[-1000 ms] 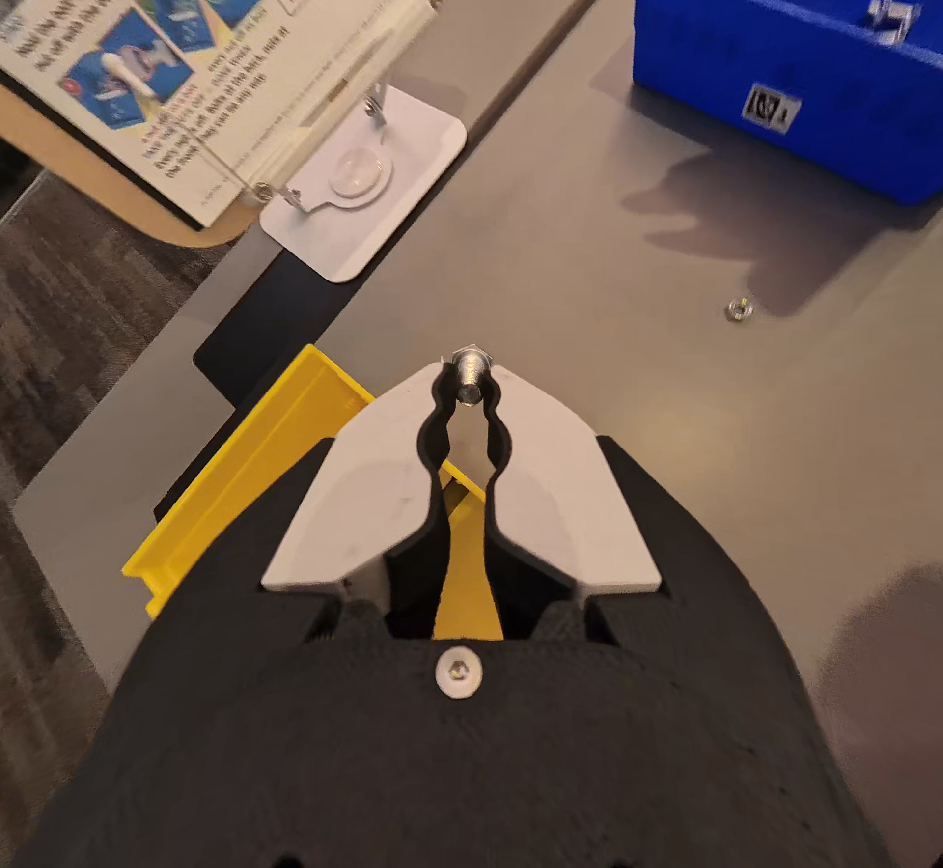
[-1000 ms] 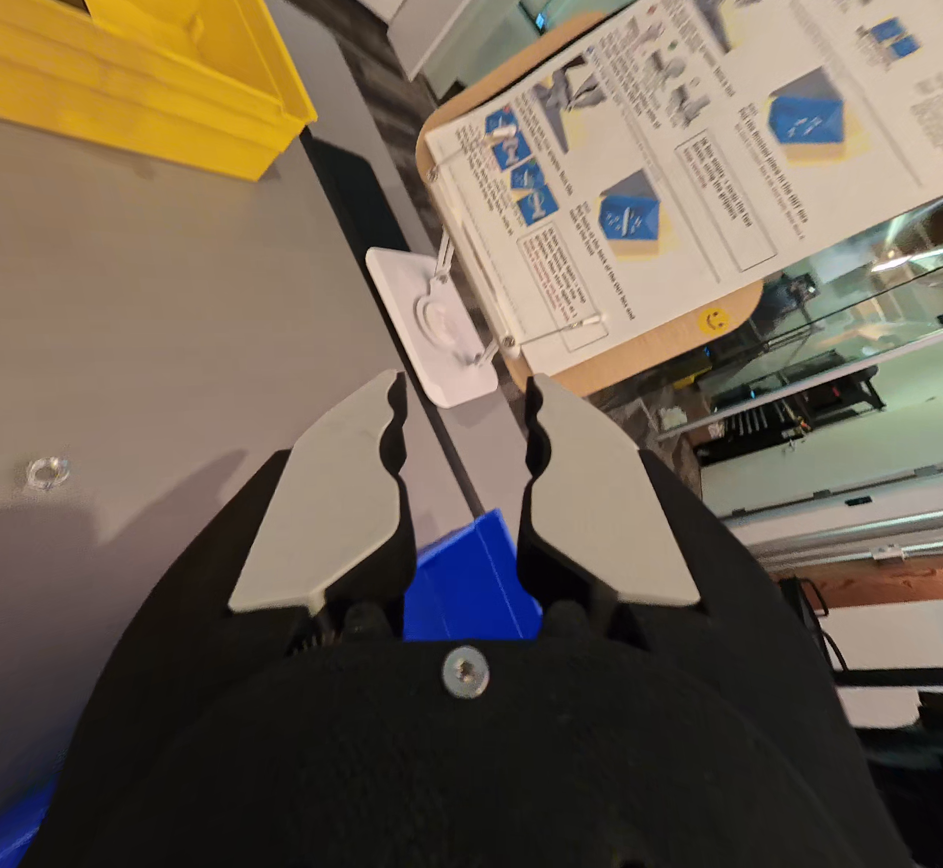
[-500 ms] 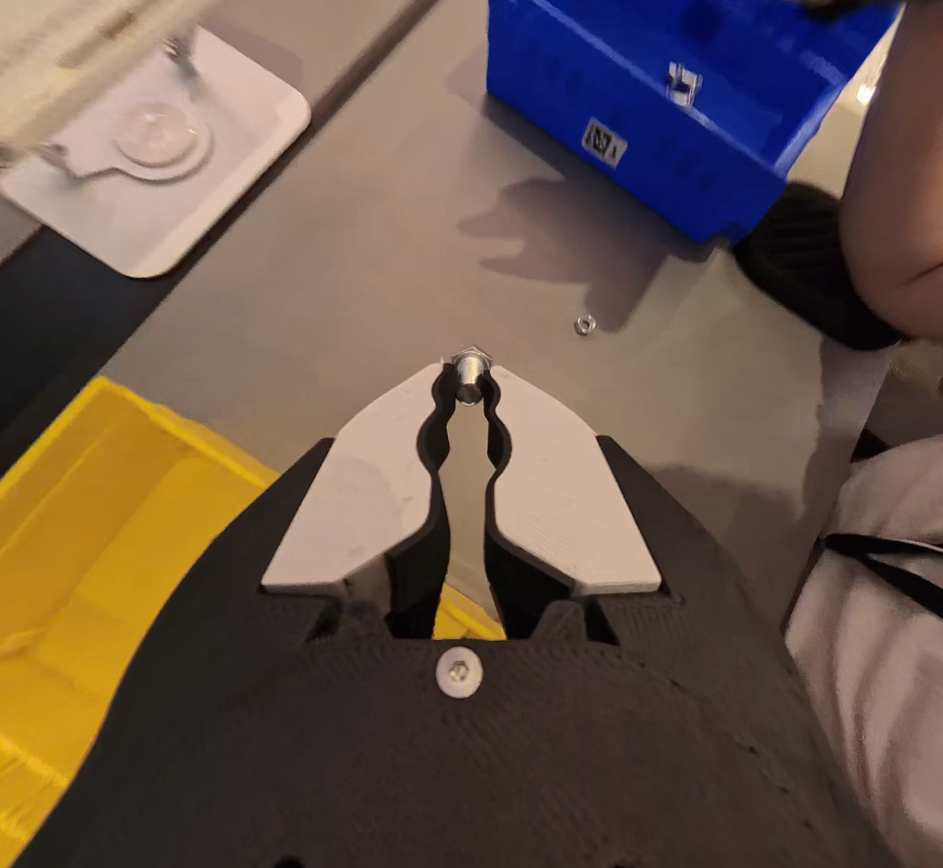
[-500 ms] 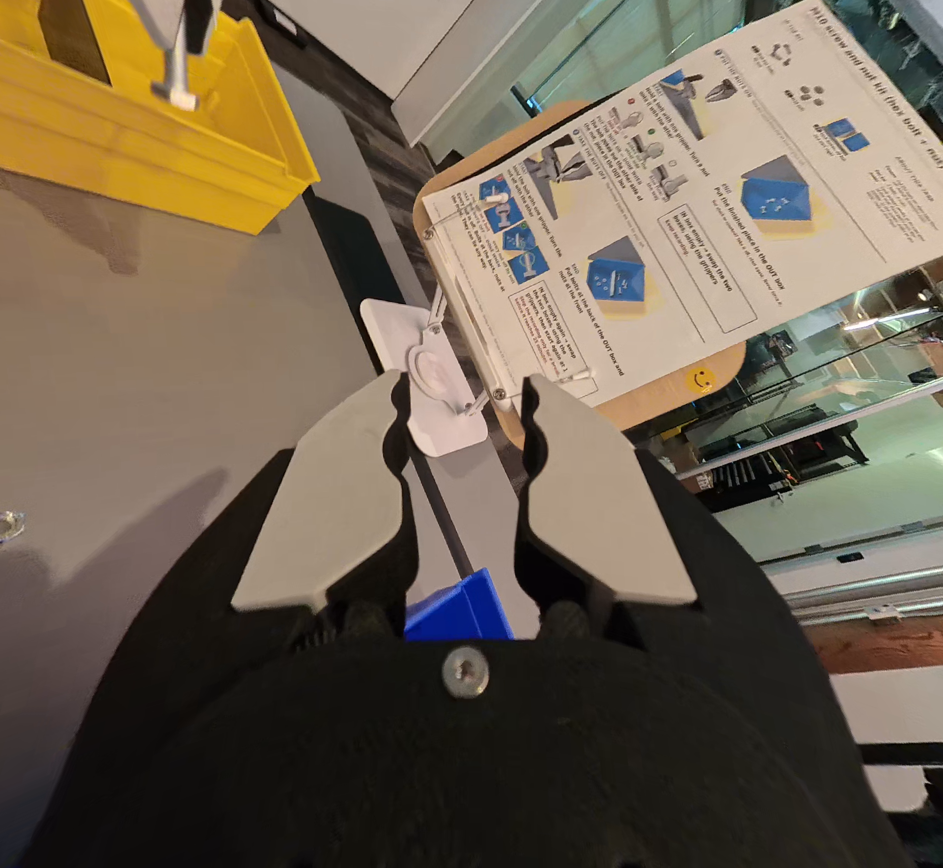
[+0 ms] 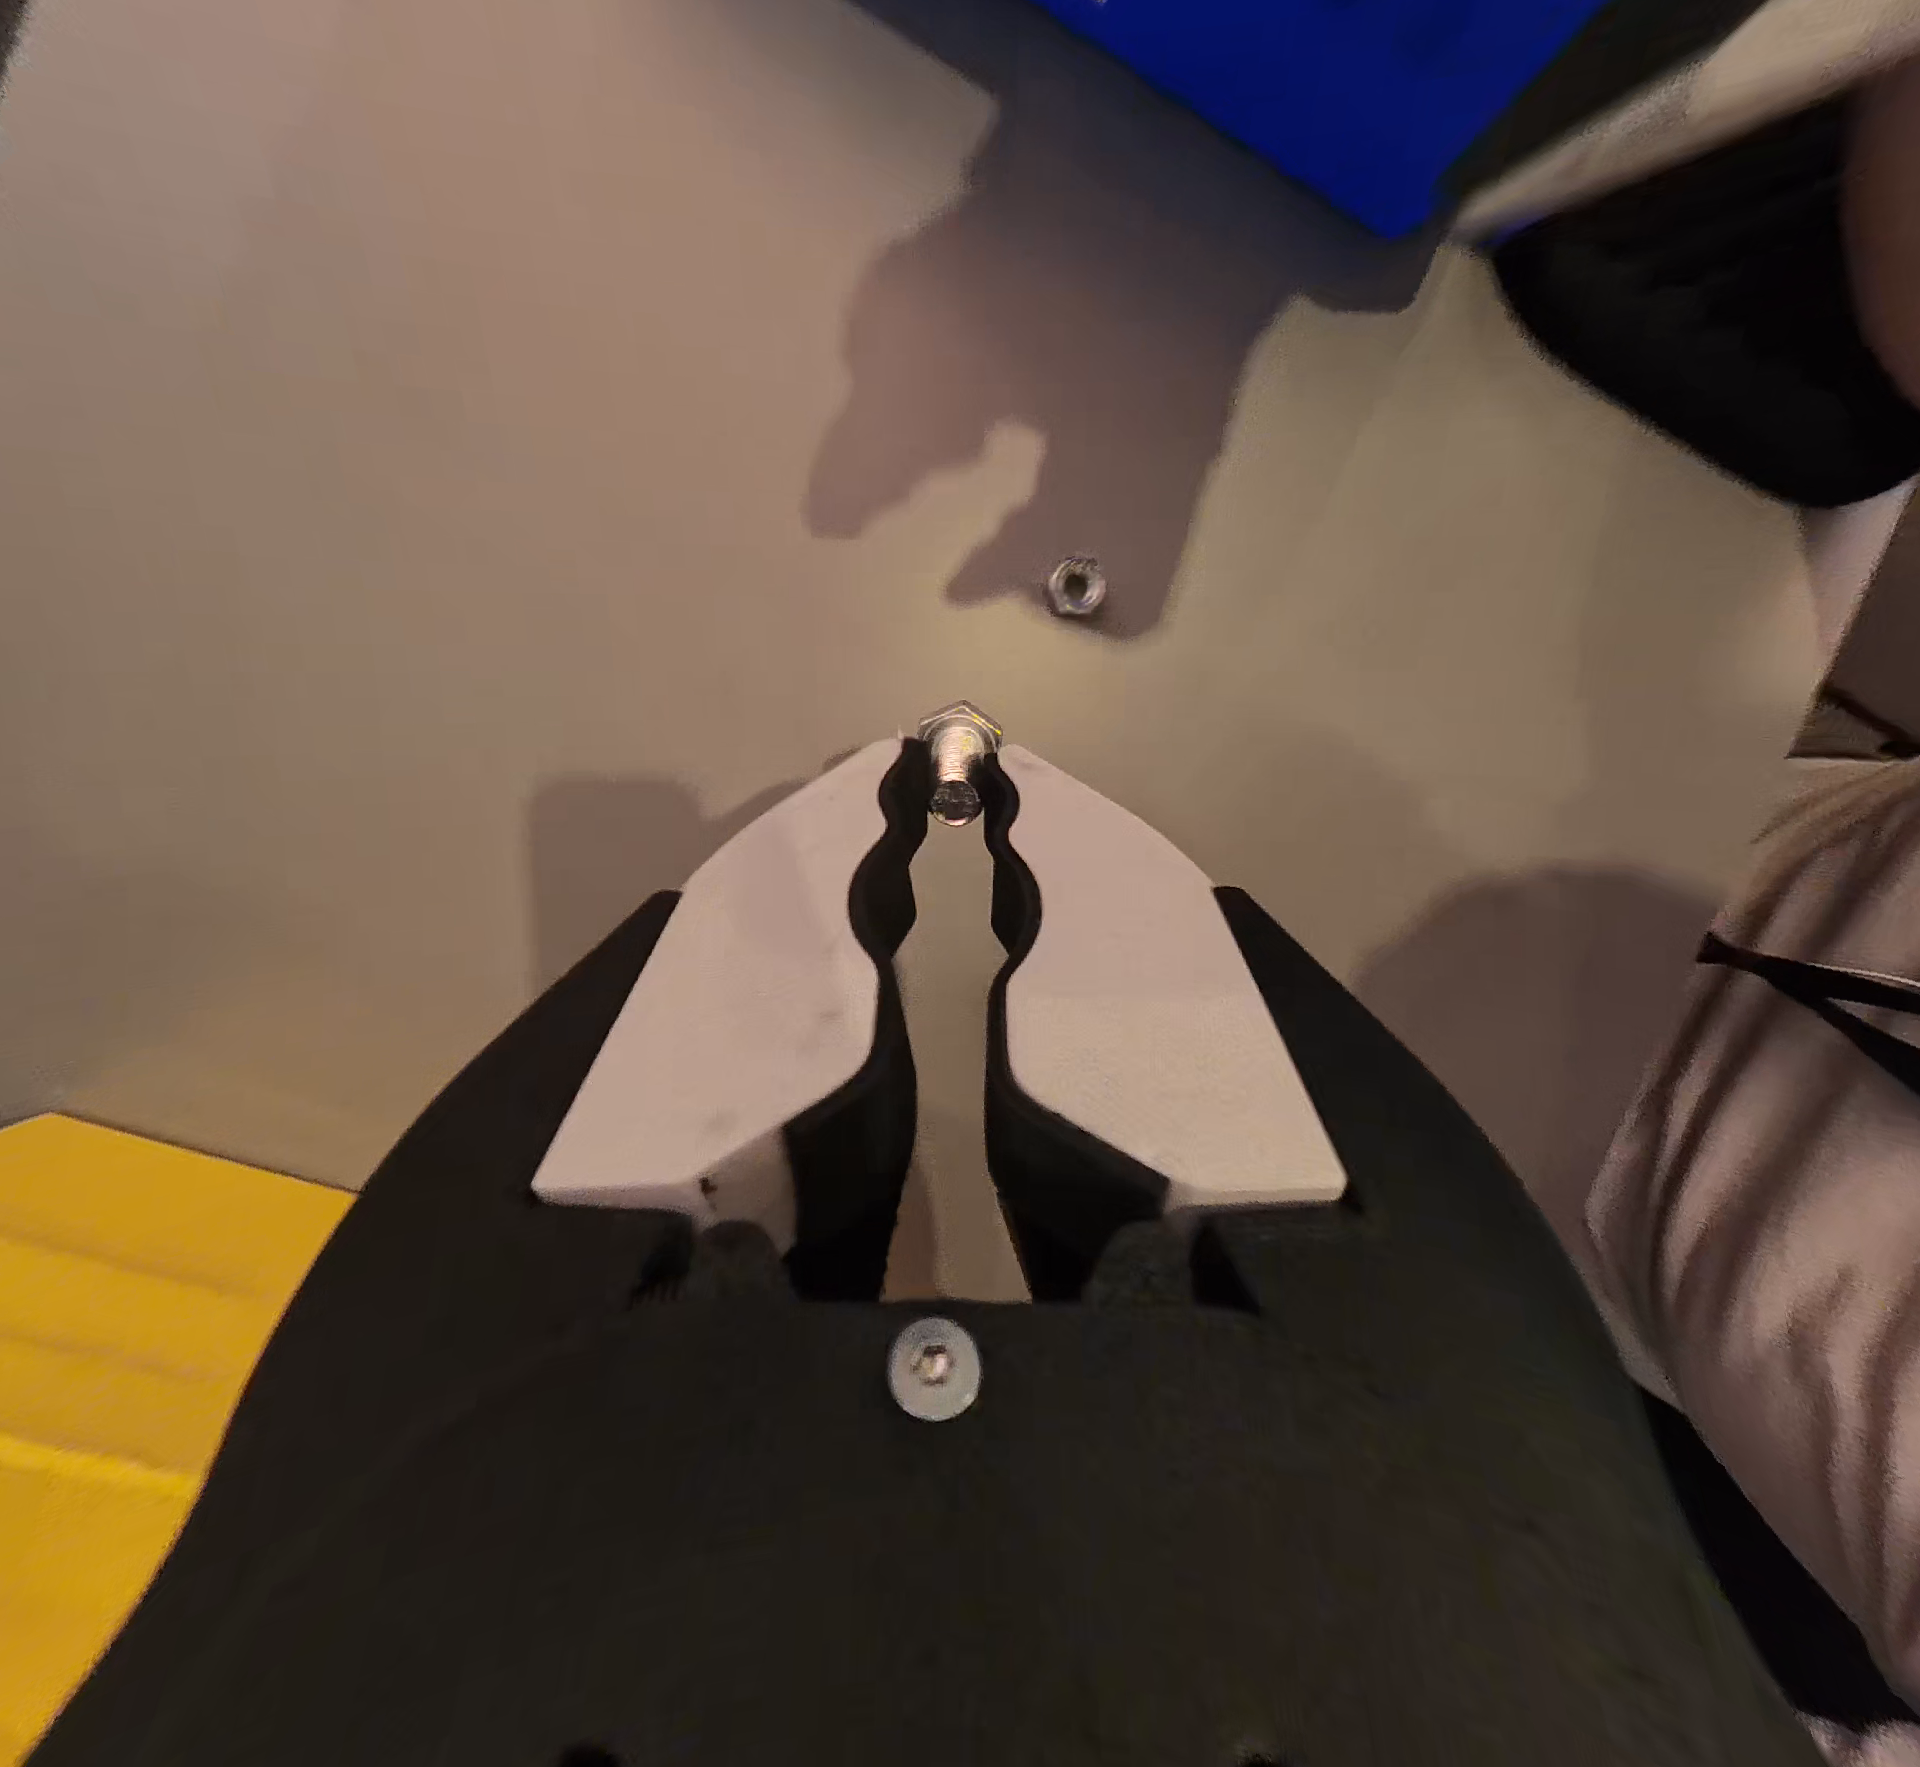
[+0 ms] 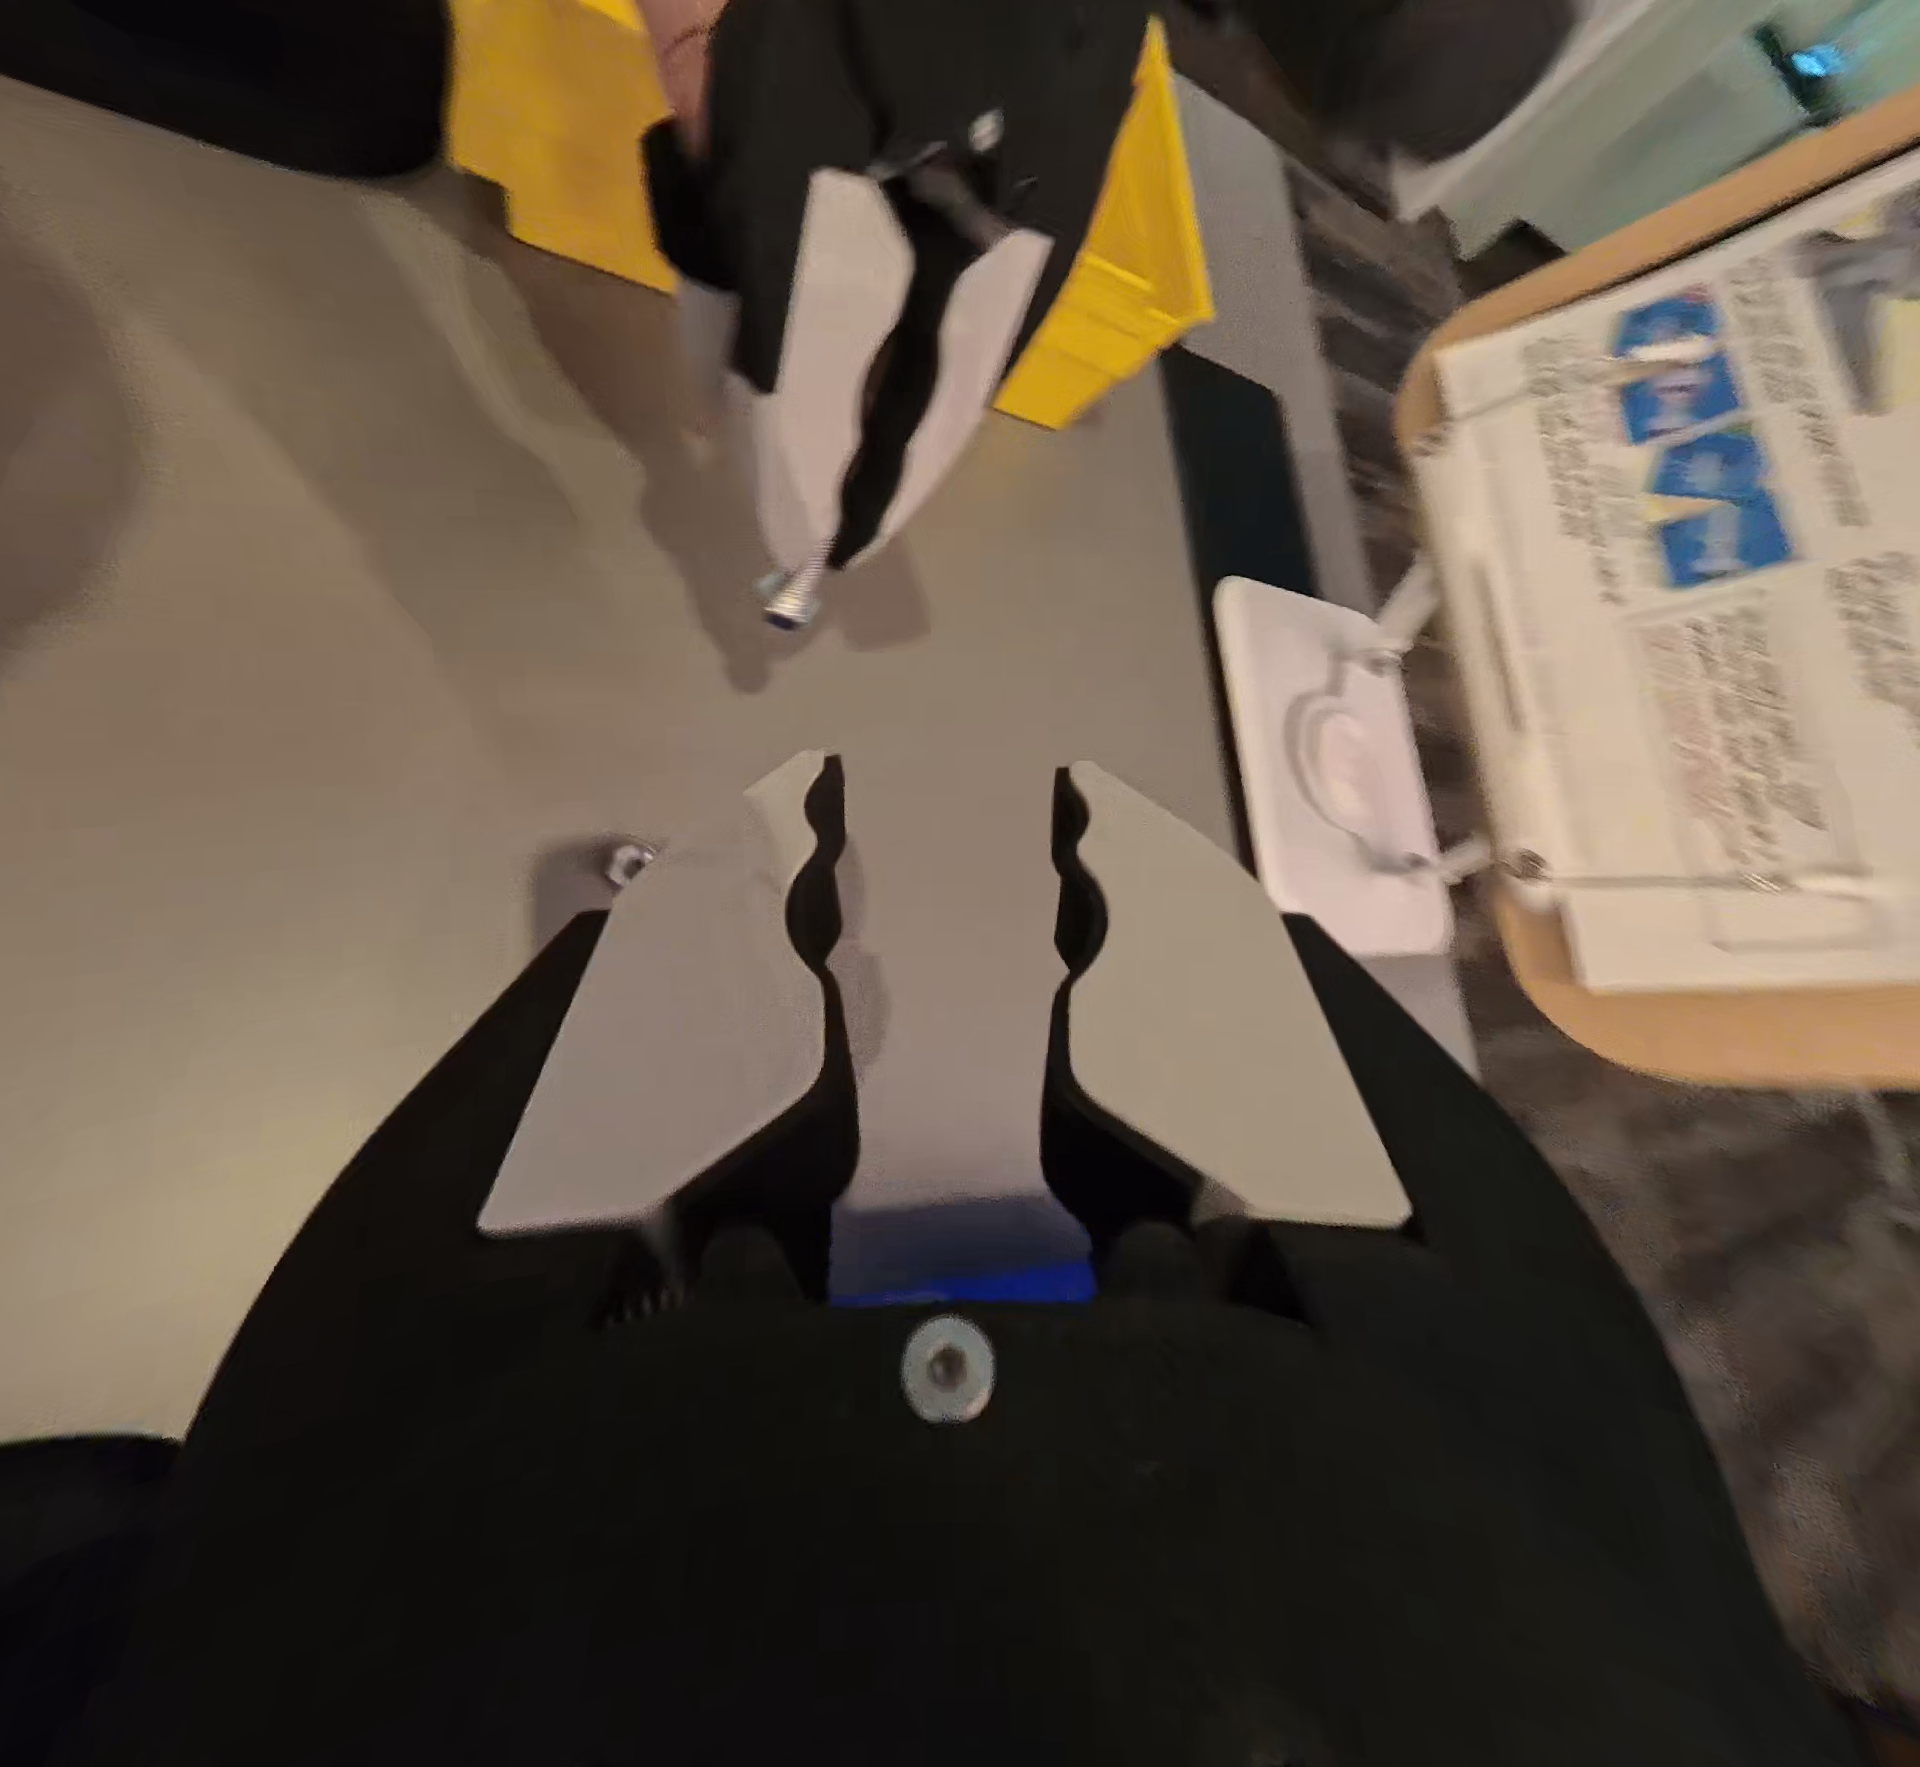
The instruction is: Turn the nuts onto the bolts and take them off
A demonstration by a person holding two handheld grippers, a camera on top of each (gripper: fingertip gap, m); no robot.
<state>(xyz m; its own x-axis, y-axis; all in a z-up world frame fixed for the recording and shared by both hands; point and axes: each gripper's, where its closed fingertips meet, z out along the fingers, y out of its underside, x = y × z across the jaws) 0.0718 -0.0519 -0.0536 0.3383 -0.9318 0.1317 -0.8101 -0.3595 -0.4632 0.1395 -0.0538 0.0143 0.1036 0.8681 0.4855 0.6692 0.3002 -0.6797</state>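
Note:
My left gripper (image 5: pixel 954 761) is shut on a silver bolt (image 5: pixel 956 777), gripped by its shank with the hex head pointing away, above the grey table. A loose silver nut (image 5: pixel 1075 587) lies on the table just beyond it. In the right wrist view the left gripper (image 6: pixel 831 554) shows farther off, holding the bolt (image 6: pixel 792 597) head-down over the table. My right gripper (image 6: pixel 945 772) is open and empty, low over the table. The nut (image 6: pixel 627 860) lies just left of its left finger (image 6: pixel 707 979).
A blue bin (image 5: pixel 1299 3) stands at the far side of the table. A yellow bin (image 6: pixel 1112 283) (image 5: pixel 114 1354) stands at the opposite side. A white stand base (image 6: pixel 1330 772) holds an instruction sheet (image 6: pixel 1704 574) off the table's edge. A person's sleeve (image 5: pixel 1766 1198) is at the right.
My left gripper has swung with the bolt away from the yellow bin toward the nut and blue bin. My right gripper has tilted down toward the table, bringing the left gripper and nut into view.

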